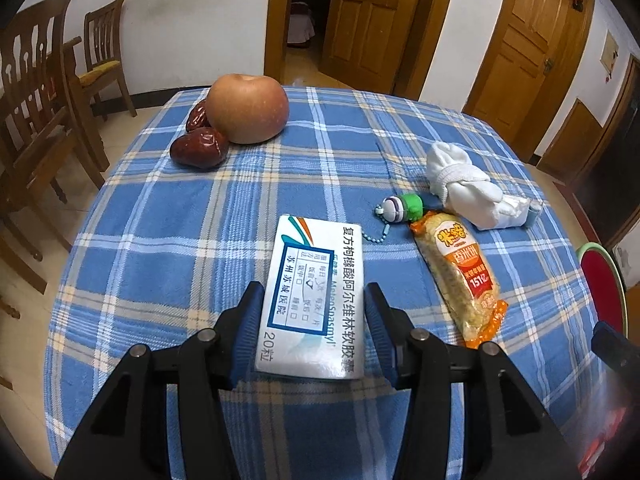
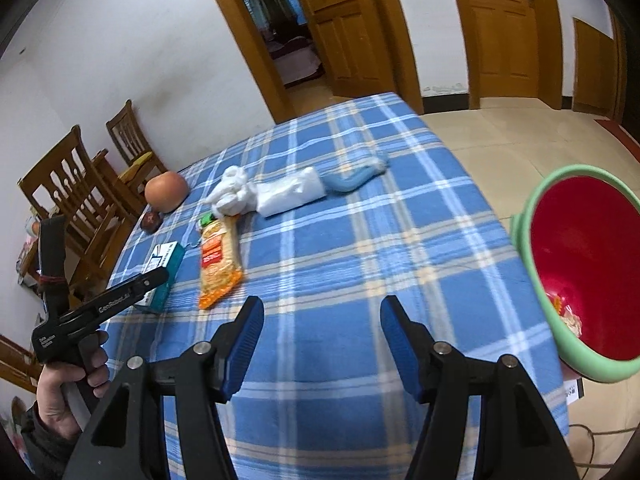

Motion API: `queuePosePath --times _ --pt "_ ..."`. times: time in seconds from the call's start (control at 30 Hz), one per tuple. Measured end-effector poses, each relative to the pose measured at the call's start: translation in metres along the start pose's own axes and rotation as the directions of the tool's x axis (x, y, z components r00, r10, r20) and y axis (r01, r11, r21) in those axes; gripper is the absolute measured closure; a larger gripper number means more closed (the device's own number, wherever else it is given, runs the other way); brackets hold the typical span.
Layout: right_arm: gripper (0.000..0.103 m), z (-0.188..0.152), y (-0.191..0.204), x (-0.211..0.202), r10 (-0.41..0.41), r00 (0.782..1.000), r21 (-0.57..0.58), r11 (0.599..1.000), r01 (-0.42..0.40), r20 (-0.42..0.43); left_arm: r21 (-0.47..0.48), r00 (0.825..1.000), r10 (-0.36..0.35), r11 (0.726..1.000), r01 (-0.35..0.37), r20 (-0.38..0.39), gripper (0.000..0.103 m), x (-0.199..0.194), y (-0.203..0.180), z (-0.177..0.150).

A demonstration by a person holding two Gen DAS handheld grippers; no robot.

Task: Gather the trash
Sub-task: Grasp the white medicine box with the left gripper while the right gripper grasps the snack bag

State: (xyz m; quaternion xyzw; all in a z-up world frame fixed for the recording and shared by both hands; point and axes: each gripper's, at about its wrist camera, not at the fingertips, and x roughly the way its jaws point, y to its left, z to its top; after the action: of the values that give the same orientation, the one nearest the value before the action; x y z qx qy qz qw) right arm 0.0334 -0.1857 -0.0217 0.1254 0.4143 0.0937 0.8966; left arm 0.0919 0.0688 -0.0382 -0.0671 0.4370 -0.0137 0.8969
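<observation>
Medicine box lies flat on the blue plaid table, near edge, between the left gripper fingers. Fingers apart, one on each long side of the box; left pad looks to touch the box edge, a sliver of cloth shows at the right pad, so no firm clamp can be told. Near end of the box sits partly under the gripper body. In the right view the same box is partly covered by the left gripper's arm; a hand holds its handle at lower left, sleeve cut off by the frame.

Snack packet, orange and yellow, lies just right of the box, apart from it. Small green-and-white keychain toy with a bead chain sits at the packet's far end; touching or not is hard to tell. White knotted cloth bundle lies beyond it, its right end partly hiding something blue. Apple at far left, two red dates just beside it; the rear date is mostly hidden by the apple.

Right gripper hovers over bare cloth, fingers wide apart, nothing between. Green bin with red inside stands off the table's right side, cut off by the frame; scraps in its bottom are too blurred to name.
</observation>
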Motion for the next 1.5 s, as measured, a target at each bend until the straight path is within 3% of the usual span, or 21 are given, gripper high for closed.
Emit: queuePosePath --times 0.37,0.77,1.3,1.4,1.47,1.5 --pt "0.039 0.008 0.031 0.025 0.03 0.999 -0.052 0.998 -0.032 -0.037 -0.034 1.0 -0.019 0.999 0.019 -0.002 0.052 0.005 0.007 -0.001" --pt "0.039 0.017 0.064 0.059 0.059 0.994 -0.117 0.991 -0.07 -0.089 -0.113 1.0 -0.019 0.993 0.021 0.017 0.052 -0.019 0.032 -0.012" --pt "0.039 0.017 0.099 0.095 0.024 0.993 -0.218 0.975 -0.049 -0.119 -0.161 0.999 -0.022 0.987 0.028 0.035 0.052 -0.035 0.05 -0.023" --pt "0.044 0.017 0.102 0.097 0.012 0.994 -0.24 0.97 -0.038 -0.108 -0.163 0.999 -0.022 0.986 0.028 0.039 0.052 -0.038 0.051 -0.024" --pt "0.055 0.016 0.104 0.097 0.009 0.994 -0.255 0.966 -0.035 -0.104 -0.166 0.999 -0.021 0.986 0.028 0.042 0.052 -0.04 0.052 -0.024" --pt "0.056 0.015 0.103 0.096 0.015 0.994 -0.256 0.966 -0.042 -0.105 -0.167 0.999 -0.02 0.986 0.028 0.044 0.052 -0.041 0.052 -0.024"
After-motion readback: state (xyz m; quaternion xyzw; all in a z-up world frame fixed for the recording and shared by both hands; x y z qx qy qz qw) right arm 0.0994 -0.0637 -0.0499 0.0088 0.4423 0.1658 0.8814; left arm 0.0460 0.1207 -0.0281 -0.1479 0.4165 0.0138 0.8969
